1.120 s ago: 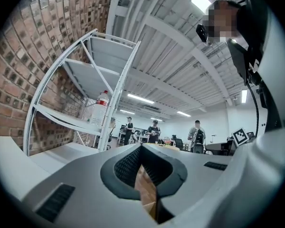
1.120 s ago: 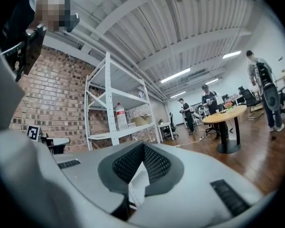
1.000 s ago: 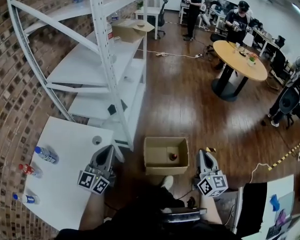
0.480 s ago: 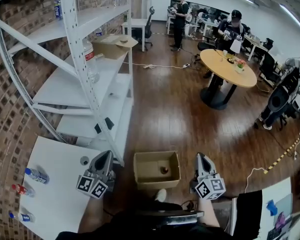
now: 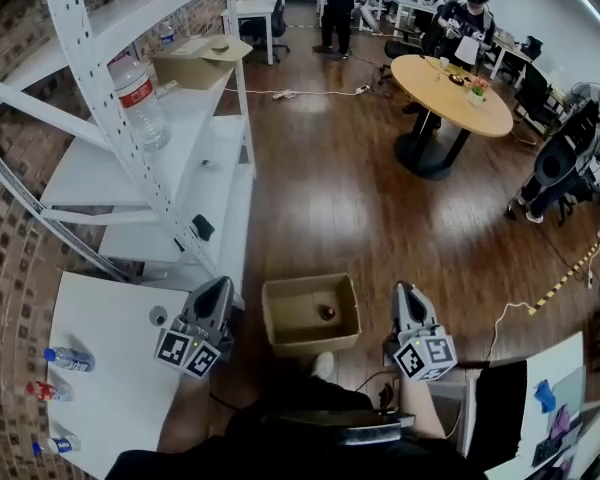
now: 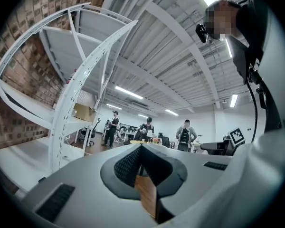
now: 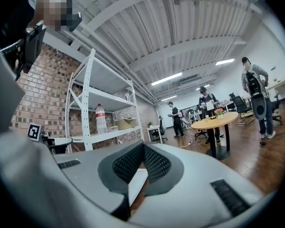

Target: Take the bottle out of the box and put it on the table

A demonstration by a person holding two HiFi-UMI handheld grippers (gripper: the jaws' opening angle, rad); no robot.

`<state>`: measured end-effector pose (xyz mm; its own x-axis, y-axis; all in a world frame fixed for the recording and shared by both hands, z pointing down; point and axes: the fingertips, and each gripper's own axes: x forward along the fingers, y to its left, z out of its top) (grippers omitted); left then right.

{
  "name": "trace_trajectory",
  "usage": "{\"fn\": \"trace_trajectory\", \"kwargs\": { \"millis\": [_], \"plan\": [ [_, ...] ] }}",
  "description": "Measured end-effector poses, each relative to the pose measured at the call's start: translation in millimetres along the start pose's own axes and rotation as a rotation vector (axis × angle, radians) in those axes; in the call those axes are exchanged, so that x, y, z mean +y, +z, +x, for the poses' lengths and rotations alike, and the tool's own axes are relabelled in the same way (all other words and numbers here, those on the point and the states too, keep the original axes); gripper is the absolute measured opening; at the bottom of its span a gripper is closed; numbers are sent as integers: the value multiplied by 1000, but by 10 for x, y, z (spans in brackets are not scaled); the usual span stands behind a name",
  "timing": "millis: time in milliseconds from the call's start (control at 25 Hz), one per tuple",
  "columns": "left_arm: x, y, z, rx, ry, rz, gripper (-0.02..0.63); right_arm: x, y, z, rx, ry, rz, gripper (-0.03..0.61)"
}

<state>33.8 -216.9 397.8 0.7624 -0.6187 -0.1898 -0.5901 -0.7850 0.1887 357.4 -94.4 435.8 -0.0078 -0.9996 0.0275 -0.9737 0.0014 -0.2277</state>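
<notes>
An open cardboard box (image 5: pixel 280 333) stands on the wooden floor in front of my feet in the head view. On its bottom lies one small bottle with a red top (image 5: pixel 327 313), too small to make out further. My left gripper (image 5: pixel 223 284) is held left of the box and my right gripper (image 5: pixel 404 290) right of it, both above floor level and apart from the box. Each has its jaws together with nothing between them. The left gripper view (image 6: pixel 141 146) and the right gripper view (image 7: pixel 143 145) look out level across the room and show neither the box nor the bottle.
A white table (image 5: pixel 120 368) at lower left carries three small bottles (image 5: pixel 68 358). Behind it stands a white shelf rack (image 5: pixel 195 183) with a large water bottle (image 5: pixel 140 98). A round wooden table (image 5: pixel 450 93), seated and standing people and a floor cable (image 5: pixel 310 93) lie beyond.
The head view has shifted: the shelf rack has come closer and the white table has slid toward the lower left. Both grippers stay shut on either side of the box.
</notes>
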Motion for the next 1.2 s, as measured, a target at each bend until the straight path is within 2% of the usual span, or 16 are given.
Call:
{"fn": "trace_trajectory", "kwargs": {
  "millis": [200,360,640,920,1200],
  "plan": [
    [115,-172,198,34,4,-19,3,-33,-36,266,52,35,-46,3],
    [206,-310,345,56,14,-37,3,-88,-108,437,88,44,-43,2],
    [200,-497,810,68,3,-22,3,-351,-207,749,136,63,-77,3],
    [91,-973,1059,187,-14,-9,3,-534,-568,930,211,76,-27,3],
    [100,-1430,1166,274,-5,-22,3,-570,-945,1044,302,101,-27,3]
  ]
}}
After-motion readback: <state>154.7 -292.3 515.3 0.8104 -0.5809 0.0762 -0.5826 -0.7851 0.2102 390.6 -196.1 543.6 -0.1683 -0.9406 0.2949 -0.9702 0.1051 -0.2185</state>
